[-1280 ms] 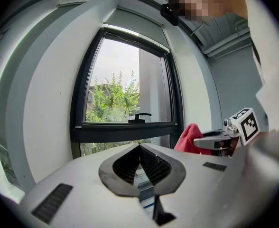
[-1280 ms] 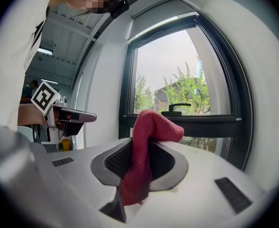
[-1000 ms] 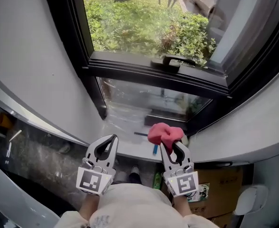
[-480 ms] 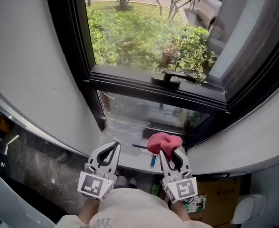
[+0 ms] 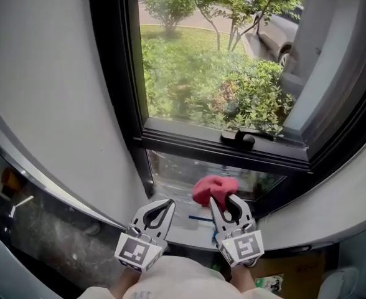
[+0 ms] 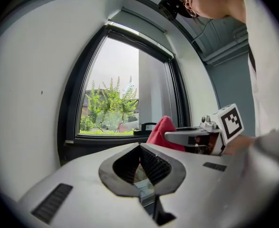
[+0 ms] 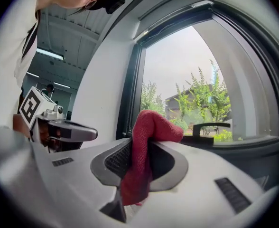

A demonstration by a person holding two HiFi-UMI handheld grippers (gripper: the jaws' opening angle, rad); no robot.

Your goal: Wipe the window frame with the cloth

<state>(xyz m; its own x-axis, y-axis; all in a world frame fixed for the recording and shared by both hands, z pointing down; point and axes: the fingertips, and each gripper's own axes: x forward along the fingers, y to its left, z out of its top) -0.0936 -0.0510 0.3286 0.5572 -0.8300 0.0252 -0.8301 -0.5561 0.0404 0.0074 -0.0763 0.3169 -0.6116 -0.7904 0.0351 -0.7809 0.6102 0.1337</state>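
Observation:
A red cloth (image 5: 213, 189) bunches out of my right gripper (image 5: 225, 199), whose jaws are shut on it; in the right gripper view the cloth (image 7: 144, 141) fills the gap between the jaws. My left gripper (image 5: 165, 204) is shut and holds nothing, its jaws (image 6: 140, 148) meeting at the tips. Both grippers hover low, just in front of the black window frame (image 5: 220, 147), below its horizontal bar. A black window handle (image 5: 245, 137) sits on that bar, to the right and above the cloth. The cloth is not touching the frame.
White wall (image 5: 52, 98) curves along the left of the window. A grey sill (image 5: 192, 229) lies under the grippers, with a small blue item (image 5: 200, 217) on it. Greenery and a parked car (image 5: 281, 36) show beyond the glass. A dark stone ledge (image 5: 46, 229) is at lower left.
The view has swung up and left, so the window now sits more centred. Both grippers moved slightly closer to the frame, the cloth still held in the right one.

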